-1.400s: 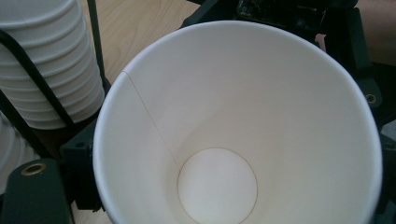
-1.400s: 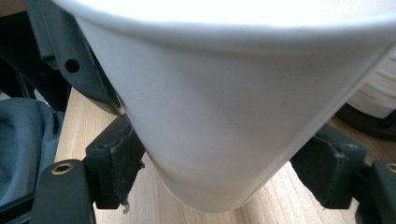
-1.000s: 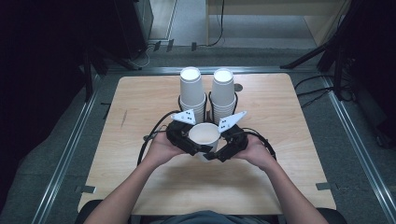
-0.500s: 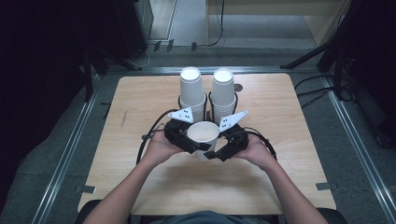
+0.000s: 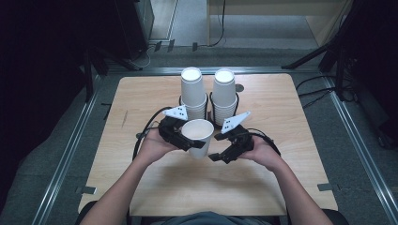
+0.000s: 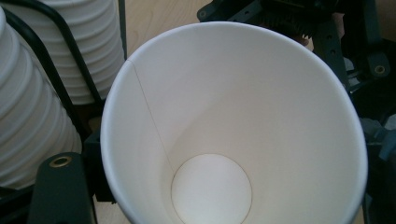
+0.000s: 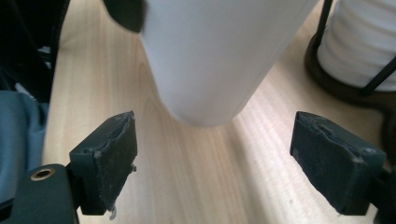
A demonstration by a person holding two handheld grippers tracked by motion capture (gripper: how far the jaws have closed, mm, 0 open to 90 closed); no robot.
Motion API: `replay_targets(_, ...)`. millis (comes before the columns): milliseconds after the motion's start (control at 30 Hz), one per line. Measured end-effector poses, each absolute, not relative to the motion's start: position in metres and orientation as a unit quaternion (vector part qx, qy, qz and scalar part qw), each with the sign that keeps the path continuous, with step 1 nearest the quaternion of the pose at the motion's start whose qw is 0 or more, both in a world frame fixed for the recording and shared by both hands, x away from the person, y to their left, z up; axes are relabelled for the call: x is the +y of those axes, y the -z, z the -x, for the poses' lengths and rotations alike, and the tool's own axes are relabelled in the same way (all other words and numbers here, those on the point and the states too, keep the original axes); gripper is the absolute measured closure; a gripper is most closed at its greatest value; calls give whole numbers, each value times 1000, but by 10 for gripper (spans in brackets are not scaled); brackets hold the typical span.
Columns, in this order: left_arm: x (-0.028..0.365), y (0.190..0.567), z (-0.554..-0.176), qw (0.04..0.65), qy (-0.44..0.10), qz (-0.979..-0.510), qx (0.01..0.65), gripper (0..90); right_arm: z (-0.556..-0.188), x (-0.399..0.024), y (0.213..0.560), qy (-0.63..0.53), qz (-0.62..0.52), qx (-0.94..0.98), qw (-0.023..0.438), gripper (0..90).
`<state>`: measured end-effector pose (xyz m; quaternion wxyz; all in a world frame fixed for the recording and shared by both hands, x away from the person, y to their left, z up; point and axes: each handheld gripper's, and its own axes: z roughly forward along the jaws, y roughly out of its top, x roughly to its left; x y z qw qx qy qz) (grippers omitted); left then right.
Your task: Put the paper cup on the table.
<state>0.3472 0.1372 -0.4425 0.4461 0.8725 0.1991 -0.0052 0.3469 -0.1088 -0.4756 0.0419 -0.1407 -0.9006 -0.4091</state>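
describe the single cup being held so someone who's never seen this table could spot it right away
On the light wooden table, look just in front of the two tall stacks of white paper cups in black wire holders. There the left gripper holds a single white paper cup, its mouth facing up. Unlike its stacked, upside-down neighbours, it is alone, upright and clear of the holders.

Light falls from above onto the wooden table (image 5: 155, 187) at the centre of the high view, while the left side and upper right corner sink into near black. In the left gripper view the paper cup (image 6: 233, 121) glows bright white, slightly washed out. In the right gripper view it is soft and blurred at the upper middle.
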Motion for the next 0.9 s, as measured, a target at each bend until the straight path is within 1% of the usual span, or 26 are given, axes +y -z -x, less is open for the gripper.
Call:
replay_targets(133,142,444,-349,443,2,-873,205,186,-344,-111,477,390,151,-908,36,152)
replay_targets(267,146,445,-350,440,11,-873,211,184,-341,-114,478,382,149,-912,15,152)
replay_targets(333,149,445,-350,439,6,-873,211,184,-342,-116,477,383,158,-910,6,152)
replay_targets(900,176,446,-350,437,-8,-868,237,180,-356,-134,471,394,179,-902,-6,153)
